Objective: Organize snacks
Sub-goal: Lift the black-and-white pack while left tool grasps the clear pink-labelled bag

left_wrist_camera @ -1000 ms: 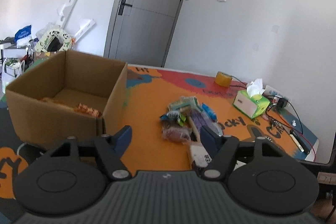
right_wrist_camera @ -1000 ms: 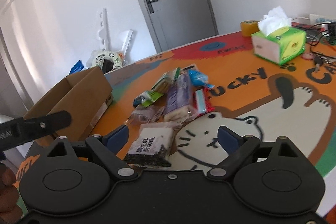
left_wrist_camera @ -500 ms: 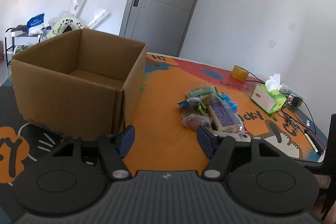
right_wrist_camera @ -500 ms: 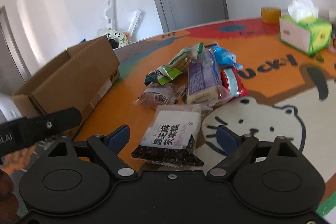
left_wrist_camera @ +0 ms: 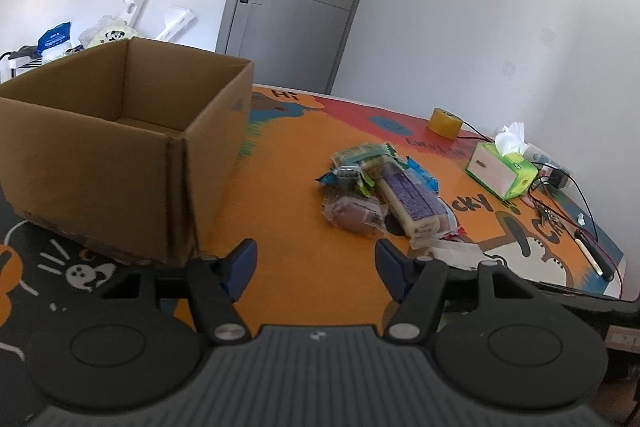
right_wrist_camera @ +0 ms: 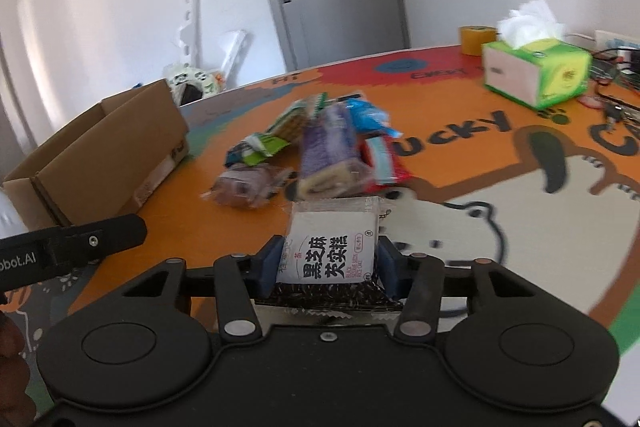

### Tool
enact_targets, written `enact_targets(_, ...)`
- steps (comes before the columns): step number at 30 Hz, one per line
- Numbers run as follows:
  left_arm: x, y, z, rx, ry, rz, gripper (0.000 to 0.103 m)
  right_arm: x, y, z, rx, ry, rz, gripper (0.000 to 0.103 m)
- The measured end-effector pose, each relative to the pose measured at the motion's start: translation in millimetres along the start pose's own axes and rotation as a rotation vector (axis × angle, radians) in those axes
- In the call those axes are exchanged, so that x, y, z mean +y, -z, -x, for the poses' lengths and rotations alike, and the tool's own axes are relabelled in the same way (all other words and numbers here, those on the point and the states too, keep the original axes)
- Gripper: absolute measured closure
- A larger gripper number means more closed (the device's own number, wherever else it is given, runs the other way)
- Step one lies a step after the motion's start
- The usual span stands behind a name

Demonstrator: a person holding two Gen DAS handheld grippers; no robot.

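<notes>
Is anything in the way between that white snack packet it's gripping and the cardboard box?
Nothing visible: bare mat separates the white snack packet from the cardboard box; the left gripper's arm pokes in low alongside.

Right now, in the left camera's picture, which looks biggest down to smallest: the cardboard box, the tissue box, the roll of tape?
1. Cardboard box, by far, though it is also nearest the camera.
2. Tissue box.
3. Roll of tape, farthest away, so its true size is less sure.

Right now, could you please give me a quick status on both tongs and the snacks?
Right tongs shut on white-and-black sesame cake packet. Left tongs open, empty. Brown cardboard box open; loose snack pile beside it. Nothing blocking.
</notes>
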State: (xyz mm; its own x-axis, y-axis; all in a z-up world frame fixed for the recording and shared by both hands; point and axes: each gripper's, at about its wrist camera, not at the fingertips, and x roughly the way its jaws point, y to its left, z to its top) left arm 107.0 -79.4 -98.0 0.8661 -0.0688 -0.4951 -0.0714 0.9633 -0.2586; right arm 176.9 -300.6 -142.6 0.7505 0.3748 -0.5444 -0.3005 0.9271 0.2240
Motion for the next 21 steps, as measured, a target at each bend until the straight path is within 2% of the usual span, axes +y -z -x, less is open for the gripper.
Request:
enact_targets(11,-29,-4,-34,0.014,0.004,-0.058,0.038,-44,0,14,-0.035,0.109,-0.054,0.054)
enact_targets(15,-33,-9,-50,0.022,-0.006,-0.048,0.038,-58,-3,14,-0.045,0.145,-0.076,0.054)
enact_targets(21,-41,-19,-70,0.041,-0.024,-0.052,0.033,-70,-7,10,-0.053,0.172,-0.085,0.054)
